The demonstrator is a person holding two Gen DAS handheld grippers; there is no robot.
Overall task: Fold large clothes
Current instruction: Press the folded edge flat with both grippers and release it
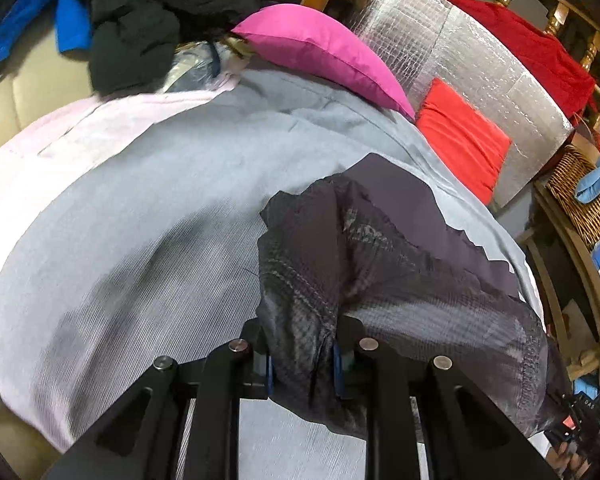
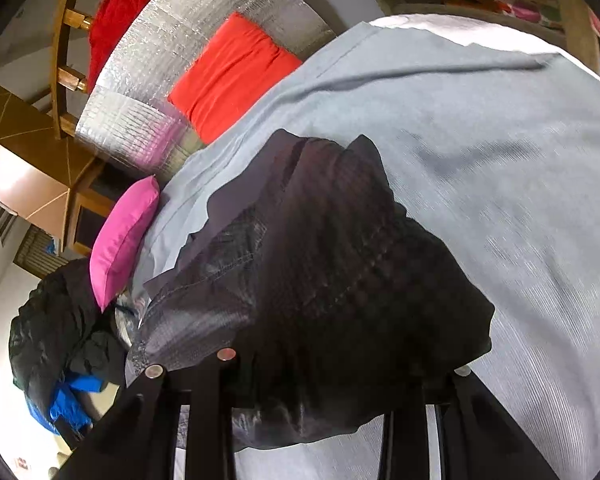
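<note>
A dark grey, mesh-lined garment [image 1: 380, 264] hangs bunched over a pale grey sheet [image 1: 140, 208]. My left gripper [image 1: 304, 364] is shut on a fold of the dark garment, which drapes to the right. In the right wrist view the same dark garment [image 2: 320, 264] covers my right gripper [image 2: 324, 392]; its fingers are hidden under the cloth, and the cloth is lifted off the pale grey sheet [image 2: 500, 152].
A pink pillow [image 1: 320, 48], a red cushion [image 1: 460, 136] and a silver insulation mat [image 1: 460, 52] lie behind the sheet. A pile of black and blue clothes [image 1: 140, 28] sits at the far left. A wicker basket [image 1: 584, 196] and wooden furniture stand at right.
</note>
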